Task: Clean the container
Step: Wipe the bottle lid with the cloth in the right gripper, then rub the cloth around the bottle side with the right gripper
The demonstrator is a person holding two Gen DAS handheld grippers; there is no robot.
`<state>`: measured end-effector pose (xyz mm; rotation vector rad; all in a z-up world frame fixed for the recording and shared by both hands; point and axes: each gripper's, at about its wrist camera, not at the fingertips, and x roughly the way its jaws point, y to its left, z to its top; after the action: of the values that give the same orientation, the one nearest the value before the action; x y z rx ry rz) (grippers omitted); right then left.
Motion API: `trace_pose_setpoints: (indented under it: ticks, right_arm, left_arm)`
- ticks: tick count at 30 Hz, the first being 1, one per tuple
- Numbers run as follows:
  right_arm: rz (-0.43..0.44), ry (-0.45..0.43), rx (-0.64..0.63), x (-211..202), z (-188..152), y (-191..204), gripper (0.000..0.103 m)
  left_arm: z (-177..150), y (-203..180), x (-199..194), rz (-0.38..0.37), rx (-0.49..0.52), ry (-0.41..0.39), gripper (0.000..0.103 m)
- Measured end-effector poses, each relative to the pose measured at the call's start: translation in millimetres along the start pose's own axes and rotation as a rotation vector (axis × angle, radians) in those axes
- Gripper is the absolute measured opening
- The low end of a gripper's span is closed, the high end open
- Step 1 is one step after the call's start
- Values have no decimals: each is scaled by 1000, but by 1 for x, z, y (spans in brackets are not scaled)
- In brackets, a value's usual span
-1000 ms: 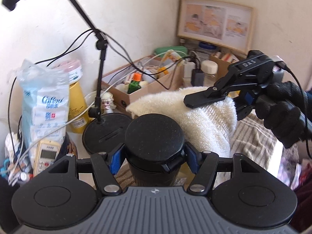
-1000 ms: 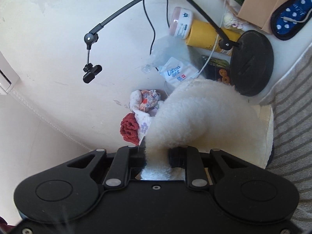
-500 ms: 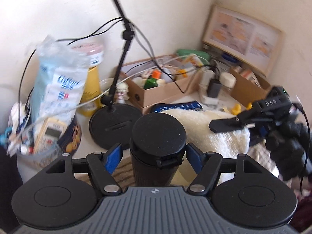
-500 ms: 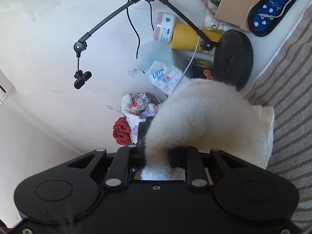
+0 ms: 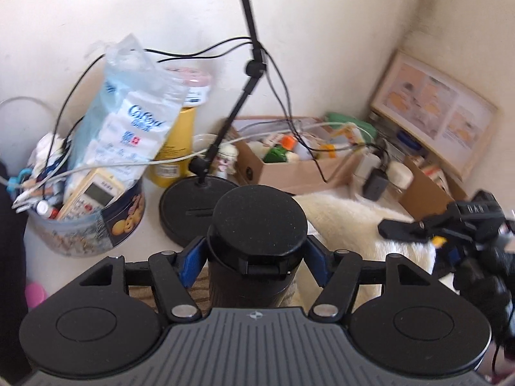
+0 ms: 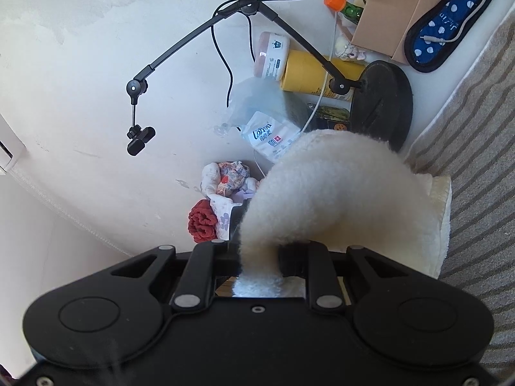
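Left wrist view: my left gripper [image 5: 256, 259] has just been closing and clasps the black lidded container [image 5: 257, 225] between its blue pads [image 5: 192, 261]. The container stands upright on its long axis, directly ahead. The cream towel [image 5: 360, 225] lies just right of it, with my right gripper [image 5: 391, 226] beyond, so the wiping hand must come leftward, I judge.

Right wrist view: the right gripper [image 6: 260, 257] is clenched on a fold of the towel [image 6: 338, 193], which bulges forward and hides the container from here.
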<state>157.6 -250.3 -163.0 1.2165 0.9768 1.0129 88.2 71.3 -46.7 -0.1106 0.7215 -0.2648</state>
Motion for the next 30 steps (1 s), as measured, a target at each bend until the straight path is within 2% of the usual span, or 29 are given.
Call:
trace_pose_setpoints:
  ticks: [4,7,13,19,30]
  right_arm:
    - [8,2,-19,0,-1,4,18]
    - [11,6,-43,5,0,12,18]
    - [40,36,-118,25,2,38,18]
    - [6,76,-178,46,0,45,18]
    - [-15,43,-24,49,-2,4,18]
  left_arm:
    - [1,13,2,-142,129,8,64]
    - [1,12,1,-202,224,29,64]
    - [-6,-4,0,-176,259,18,64]
    - [-10,-7,-2,-144,229,-5,64]
    - [-12,-5,-4,-134,222,-13,64]
